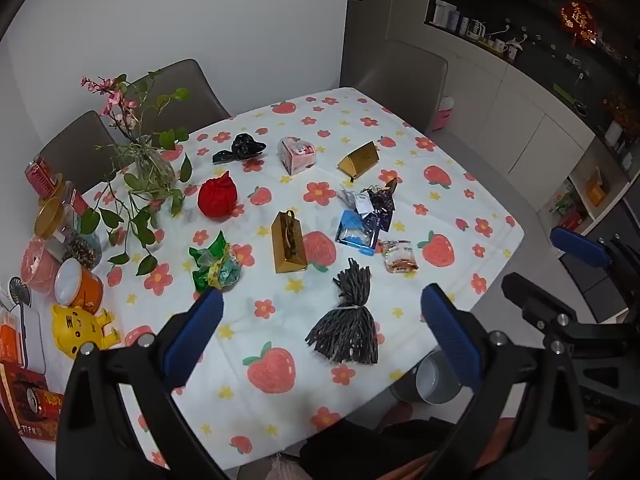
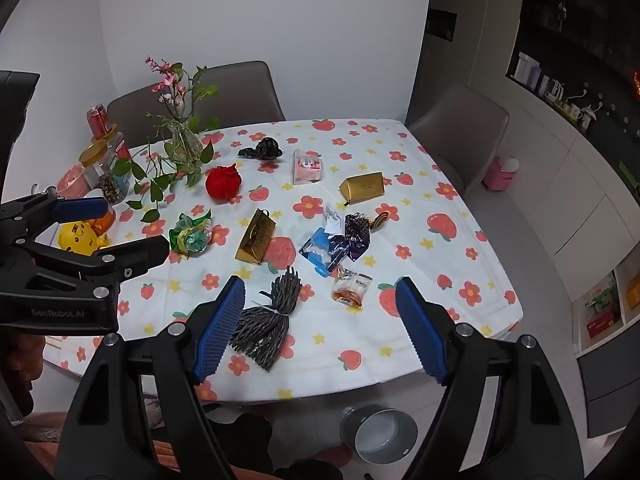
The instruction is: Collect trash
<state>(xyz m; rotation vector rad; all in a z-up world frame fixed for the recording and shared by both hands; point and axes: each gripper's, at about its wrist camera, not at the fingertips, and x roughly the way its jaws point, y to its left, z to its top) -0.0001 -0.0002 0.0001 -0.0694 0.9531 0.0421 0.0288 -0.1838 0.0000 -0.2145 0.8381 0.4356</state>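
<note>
Both the left gripper (image 1: 322, 312) and the right gripper (image 2: 320, 320) hold their fingers wide and empty above the bench (image 2: 460, 272). The grey bin (image 2: 380, 432) below is partly hidden.

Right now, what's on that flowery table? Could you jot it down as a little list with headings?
Surface: table under a strawberry and flower cloth
Nearest item: dark tassel bundle
Gold boxes: one mid-table, one farther back
Wrappers: green wrapper, blue packet, snack packet
Other: red pouch, black bag
Left edge: plant vase, yellow toy
Floor: grey bin
Left gripper: open, holding nothing
Right gripper: open, holding nothing
</note>
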